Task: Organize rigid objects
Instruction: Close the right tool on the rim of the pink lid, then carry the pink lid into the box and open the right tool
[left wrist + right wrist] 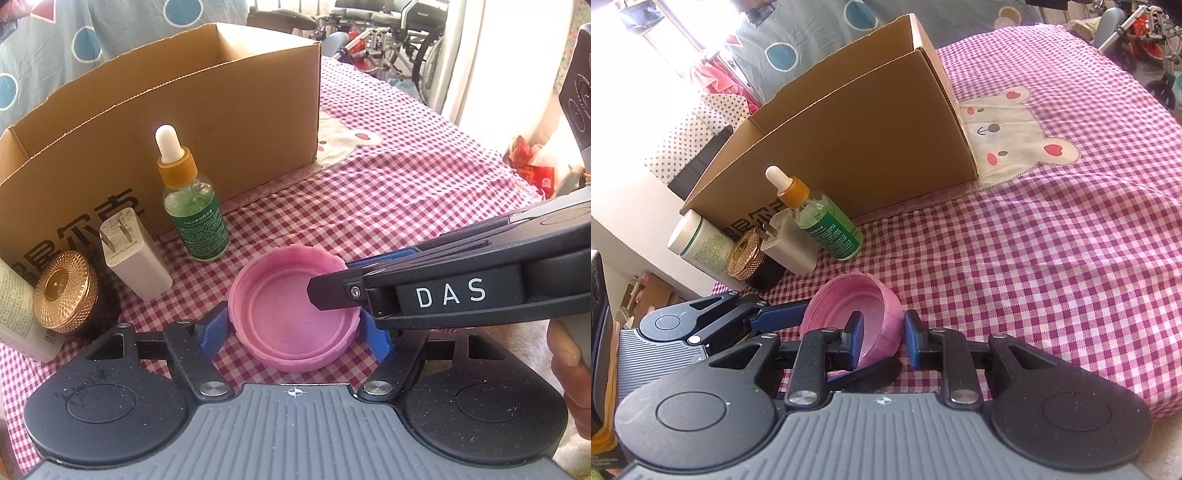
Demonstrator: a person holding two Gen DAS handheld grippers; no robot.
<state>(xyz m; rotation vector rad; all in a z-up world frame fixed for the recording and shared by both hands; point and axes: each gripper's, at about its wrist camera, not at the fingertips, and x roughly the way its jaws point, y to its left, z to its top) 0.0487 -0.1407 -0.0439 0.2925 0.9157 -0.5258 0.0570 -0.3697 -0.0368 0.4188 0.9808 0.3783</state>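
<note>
A pink lid [293,314] lies with its hollow side up on the pink checked cloth [388,206] that covers the desk. Behind it stands an open cardboard box [207,122], with its long wall facing the cameras. In a row before this wall there are a green dropper bottle [194,206] standing upright, a white charger plug [135,254] with its prongs up, a small dark jar with a gold lid [61,290], and a white bottle [698,242] at the end of the row. These four things are close to each other and a little apart from the pink lid, so nothing lies between the lid and the tools.

The left tool [293,334] points down at a slant and its two blue pads stand on both sides of the pink lid. They seem just beside its wall or touching it; I cannot tell if they press.

The right tool [884,339] comes from the right, also slanted down. One finger is inside the lid and the other finger is outside, and the gap between them is narrow, so it grips the wall of the lid. In the right wrist view the lid looks tilted. A part of a hand [569,369] shows at the right edge of the left wrist view.
</note>
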